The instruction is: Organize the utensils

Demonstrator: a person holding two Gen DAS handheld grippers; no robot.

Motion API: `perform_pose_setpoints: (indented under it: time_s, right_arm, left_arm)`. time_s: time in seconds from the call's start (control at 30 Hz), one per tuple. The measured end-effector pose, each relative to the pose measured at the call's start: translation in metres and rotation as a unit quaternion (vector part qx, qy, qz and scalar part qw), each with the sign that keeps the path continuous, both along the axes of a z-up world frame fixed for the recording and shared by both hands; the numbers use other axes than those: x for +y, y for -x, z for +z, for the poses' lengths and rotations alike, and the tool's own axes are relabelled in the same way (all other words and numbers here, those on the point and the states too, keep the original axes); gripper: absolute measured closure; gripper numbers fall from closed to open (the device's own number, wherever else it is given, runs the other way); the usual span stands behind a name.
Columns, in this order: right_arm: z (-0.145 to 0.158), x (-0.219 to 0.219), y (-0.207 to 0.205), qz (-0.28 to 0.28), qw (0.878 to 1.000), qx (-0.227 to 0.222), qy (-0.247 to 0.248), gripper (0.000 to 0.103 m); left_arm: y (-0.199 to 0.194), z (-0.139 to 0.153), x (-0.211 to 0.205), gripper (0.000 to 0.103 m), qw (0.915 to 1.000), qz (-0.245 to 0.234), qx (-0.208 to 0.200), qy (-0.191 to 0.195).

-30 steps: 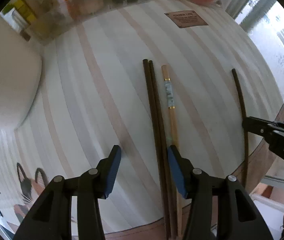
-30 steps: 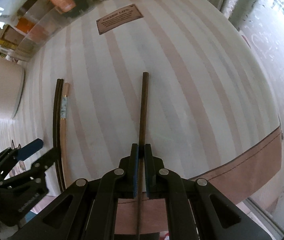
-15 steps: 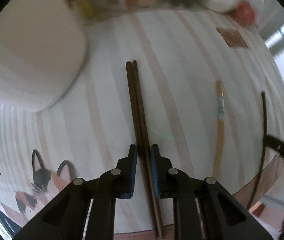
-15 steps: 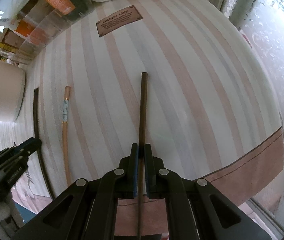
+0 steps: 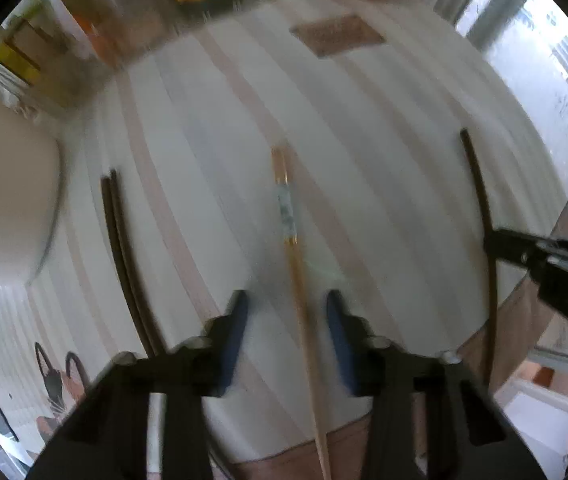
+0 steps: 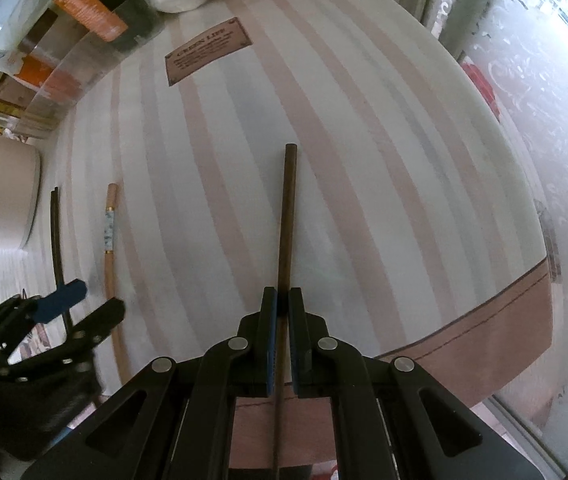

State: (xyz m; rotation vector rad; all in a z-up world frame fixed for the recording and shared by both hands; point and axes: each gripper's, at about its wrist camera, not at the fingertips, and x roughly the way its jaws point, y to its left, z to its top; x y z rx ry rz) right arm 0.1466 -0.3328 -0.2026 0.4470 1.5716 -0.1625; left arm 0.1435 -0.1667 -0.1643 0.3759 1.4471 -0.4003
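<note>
Left gripper (image 5: 288, 320): jaws spread, straddling the light wooden chopstick (image 5: 296, 280), which lies flat on the striped surface (image 6: 364, 160). Right gripper (image 6: 279, 304): jaws pressed together, pinching a single dark chopstick (image 6: 287, 220) that points away along the cloth. Pair of dark chopsticks (image 5: 123, 256): side by side on the surface, near a white container (image 5: 3, 208).

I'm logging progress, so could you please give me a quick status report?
Left hand-held gripper open, straddling the light chopstick. Right hand-held gripper shut on the single dark chopstick. Dark pair lying apart, left; nothing in the way.
</note>
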Motion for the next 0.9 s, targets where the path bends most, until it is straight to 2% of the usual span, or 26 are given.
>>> perform_pose_setpoints:
  time_s: [0.03,0.07,0.13,0.2,0.3,0.4,0.57,0.67,0.77,0.83,0.9]
  right_arm:
    - [0.0,-0.001,0.0,0.001,1.0,0.0,0.0,0.098]
    - [0.0,0.0,0.0,0.003,1.0,0.001,0.002,0.098]
    - [0.001,0.001,-0.001,0.008,1.0,0.001,0.002,0.098]
    - [-0.002,0.01,-0.008,0.015,1.0,0.001,-0.008,0.098]
    - [-0.004,0.023,-0.013,0.045,0.999,0.005,-0.03,0.097]
    - [-0.005,0.033,-0.02,0.075,0.996,0.017,-0.039,0.097]
    - [-0.005,0.032,-0.036,0.07,0.997,0.018,-0.03,0.096]
    - [-0.004,0.035,-0.045,0.074,0.997,0.015,-0.016,0.096]
    - [-0.001,0.046,-0.051,0.094,0.995,0.012,0.018,0.097]
    - [0.001,0.055,-0.052,0.105,0.994,0.01,0.035,0.097]
    - [0.003,0.056,-0.049,0.093,0.995,-0.006,0.032,0.097]
  left_arm:
    - [0.001,0.0,-0.002,0.095,1.0,0.004,0.002,0.002]
    - [-0.001,0.0,-0.001,0.098,0.9999,0.015,0.001,-0.005]
    - [-0.007,0.003,0.014,0.098,0.999,0.044,-0.005,-0.01]
    - [-0.018,0.004,0.029,0.098,0.9963,0.085,0.01,0.003]
    - [-0.031,0.0,0.044,0.098,0.9932,0.112,0.03,0.012]
    - [-0.037,0.0,0.056,0.095,0.9928,0.108,0.044,0.026]
    - [-0.067,-0.004,0.041,0.092,0.9954,0.082,0.046,0.016]
    - [-0.083,0.0,0.021,0.093,0.9973,0.065,0.034,0.002]
    - [-0.089,-0.002,0.011,0.098,0.9977,0.065,0.02,-0.008]
    - [-0.09,0.004,0.011,0.099,0.9975,0.07,0.008,-0.003]
    - [-0.081,0.015,0.015,0.099,0.9977,0.068,-0.001,0.005]
